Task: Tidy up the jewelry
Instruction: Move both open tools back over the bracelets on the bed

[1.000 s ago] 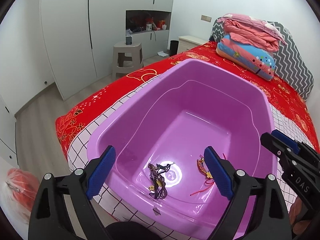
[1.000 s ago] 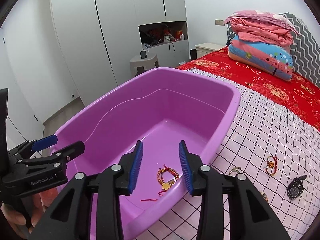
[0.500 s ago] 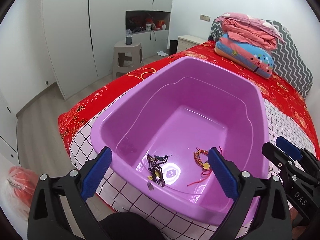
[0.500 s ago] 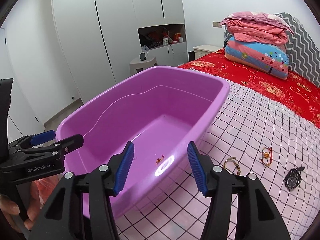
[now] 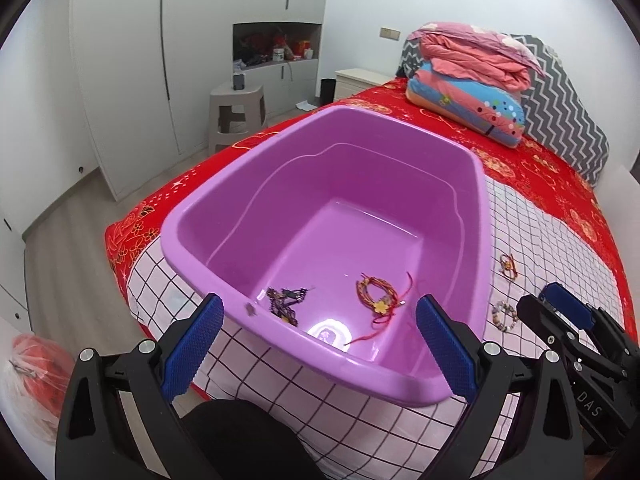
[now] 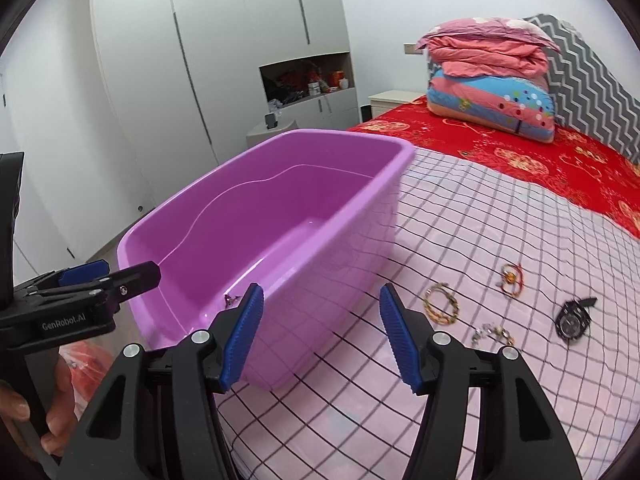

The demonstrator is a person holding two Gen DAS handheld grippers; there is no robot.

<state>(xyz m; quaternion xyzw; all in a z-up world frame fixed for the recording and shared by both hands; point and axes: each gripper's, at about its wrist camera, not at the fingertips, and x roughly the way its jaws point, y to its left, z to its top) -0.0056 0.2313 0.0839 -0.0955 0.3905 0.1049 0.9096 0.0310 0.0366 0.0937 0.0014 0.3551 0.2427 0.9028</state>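
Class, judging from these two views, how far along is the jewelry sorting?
Done: two bracelets, a dark one and a red-gold one, lie in the purple tub. In hand: nothing; the left gripper is open, the right gripper's jaws are opening, empty. Left: three bracelets and a watch on the checked sheet.

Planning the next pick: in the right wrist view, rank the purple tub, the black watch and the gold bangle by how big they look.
1. purple tub, by far the largest.
2. gold bangle and black watch: look about alike, so unranked.

One purple plastic tub (image 5: 476, 216) holds two woven bracelets, one dark purple (image 5: 285, 305), one red-and-gold (image 5: 378, 295). On the checked bedspread (image 6: 500, 232) lie three more bracelets (image 6: 441, 309) and one black wristwatch (image 6: 573, 319).
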